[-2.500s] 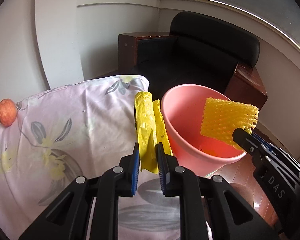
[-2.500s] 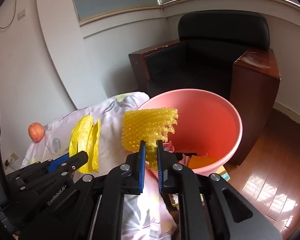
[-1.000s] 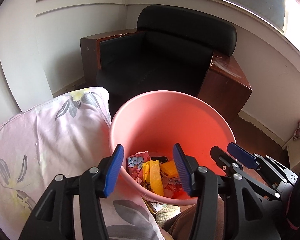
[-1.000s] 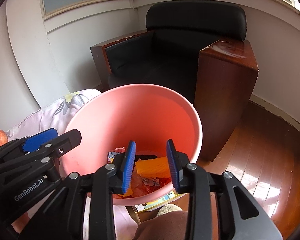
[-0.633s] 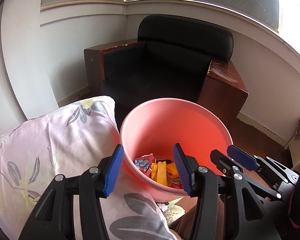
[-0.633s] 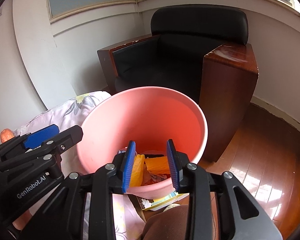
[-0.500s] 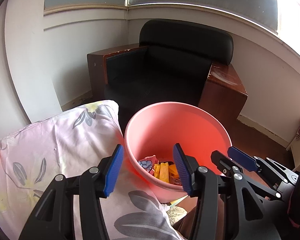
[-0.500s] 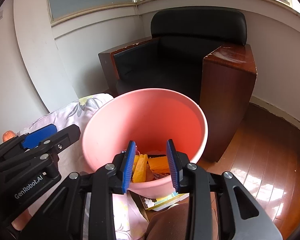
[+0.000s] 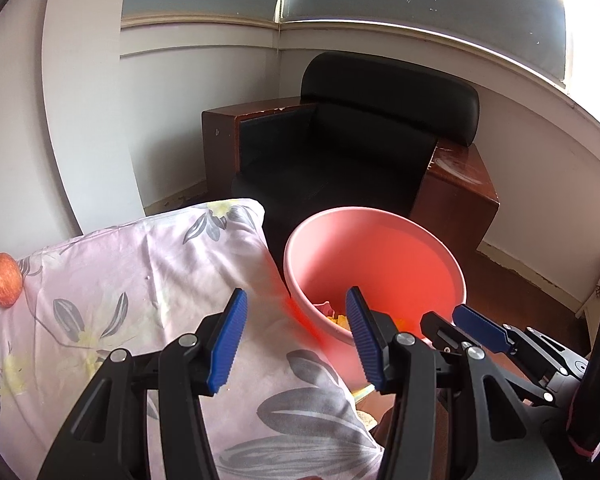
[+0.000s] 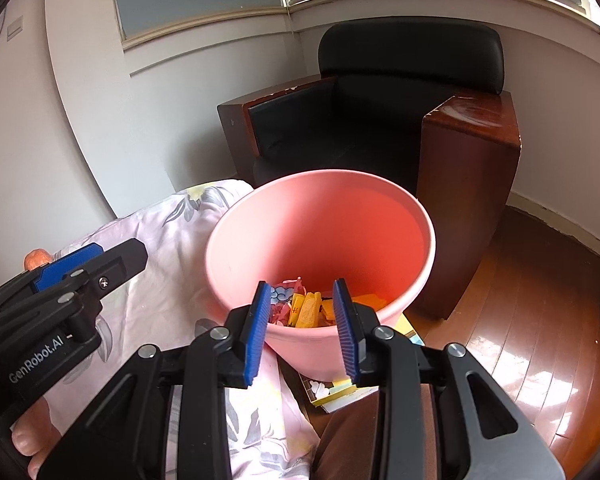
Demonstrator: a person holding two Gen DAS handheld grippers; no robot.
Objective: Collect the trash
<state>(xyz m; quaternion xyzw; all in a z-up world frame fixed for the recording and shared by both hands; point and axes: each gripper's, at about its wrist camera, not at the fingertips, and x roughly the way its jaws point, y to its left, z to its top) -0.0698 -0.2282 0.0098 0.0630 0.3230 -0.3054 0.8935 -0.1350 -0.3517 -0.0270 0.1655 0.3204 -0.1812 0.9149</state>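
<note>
Left tongs [image 9: 296, 334] apart, nothing between them, over a floral cloth [image 9: 140, 280] on the bench. Right tongs [image 10: 300, 330] apart and empty, over the near rim of the pink bin [image 10: 380, 216]. Trash [image 10: 306, 308] lies in the bin bottom: yellow pieces, patterned scraps. Paper [image 10: 332, 394] on the floor under the bin. Apple [image 9: 3, 279] at the cloth's far left edge. Black armchair [image 10: 380, 120] beyond, in the corner.

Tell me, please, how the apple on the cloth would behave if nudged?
The apple is round, so it would probably roll. It sits at the cloth's edge, so it might drop off. Its smooth skin could slip between jaws.
</note>
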